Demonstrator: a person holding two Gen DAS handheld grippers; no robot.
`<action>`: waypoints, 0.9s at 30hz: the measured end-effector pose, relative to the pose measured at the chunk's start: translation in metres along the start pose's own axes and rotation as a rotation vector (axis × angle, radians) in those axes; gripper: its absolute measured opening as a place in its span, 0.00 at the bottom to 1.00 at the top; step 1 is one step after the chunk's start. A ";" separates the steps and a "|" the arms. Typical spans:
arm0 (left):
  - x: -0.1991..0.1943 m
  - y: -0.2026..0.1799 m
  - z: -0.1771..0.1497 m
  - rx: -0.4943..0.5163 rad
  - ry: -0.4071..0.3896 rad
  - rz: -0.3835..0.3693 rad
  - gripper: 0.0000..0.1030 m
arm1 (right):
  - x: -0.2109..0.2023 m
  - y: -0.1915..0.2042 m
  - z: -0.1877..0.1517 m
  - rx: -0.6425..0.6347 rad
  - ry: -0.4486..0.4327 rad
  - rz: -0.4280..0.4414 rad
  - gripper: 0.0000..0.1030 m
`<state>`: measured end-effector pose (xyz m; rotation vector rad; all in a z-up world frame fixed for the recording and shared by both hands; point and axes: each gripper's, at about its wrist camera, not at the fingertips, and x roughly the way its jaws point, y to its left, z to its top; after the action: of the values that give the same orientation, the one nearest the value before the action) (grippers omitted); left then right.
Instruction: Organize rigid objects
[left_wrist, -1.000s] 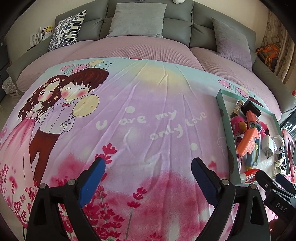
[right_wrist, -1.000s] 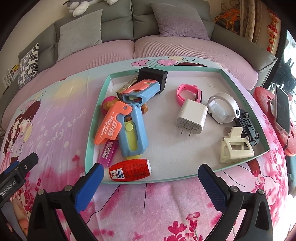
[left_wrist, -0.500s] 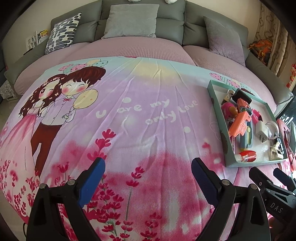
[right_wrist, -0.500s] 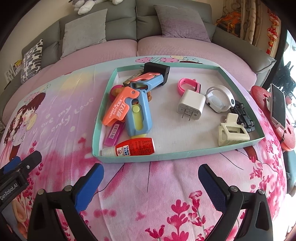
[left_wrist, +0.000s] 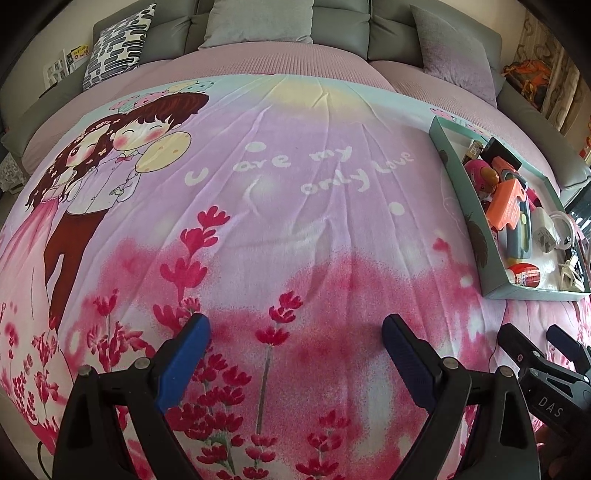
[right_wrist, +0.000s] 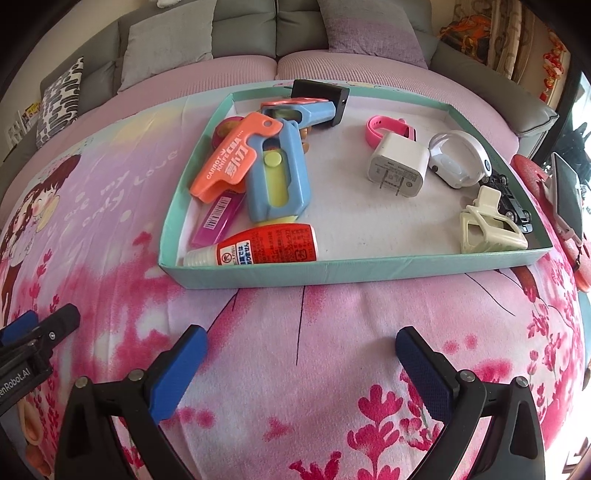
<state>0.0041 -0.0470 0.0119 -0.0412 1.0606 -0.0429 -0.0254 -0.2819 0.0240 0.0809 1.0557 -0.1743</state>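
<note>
Hovering over the blanket (right_wrist: 332, 332): both grippers, left (left_wrist: 295, 354) and right (right_wrist: 301, 363), spread wide, empty. Glue bottle (right_wrist: 258, 245) lies in tray (right_wrist: 332, 271) along near wall, nozzle pointing left.

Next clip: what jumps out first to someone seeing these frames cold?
The teal tray crammed with bright clutter sits ahead of the open right hand-held gripper, an orange carrot knife and a red glue bottle on its left side. The cartoon-couple blanket fills the view above the open left hand-held gripper.
</note>
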 end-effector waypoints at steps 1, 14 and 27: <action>0.000 -0.001 0.000 0.004 0.000 0.002 0.92 | 0.001 0.000 0.000 0.001 -0.001 0.000 1.00; 0.006 -0.006 -0.003 0.026 -0.014 0.029 0.94 | 0.016 -0.002 0.003 -0.003 -0.015 -0.002 1.00; 0.011 -0.009 -0.002 0.035 -0.025 0.022 1.00 | 0.022 0.004 0.003 0.002 -0.027 -0.014 1.00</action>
<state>0.0079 -0.0562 0.0019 0.0016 1.0351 -0.0409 -0.0118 -0.2807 0.0057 0.0728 1.0292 -0.1885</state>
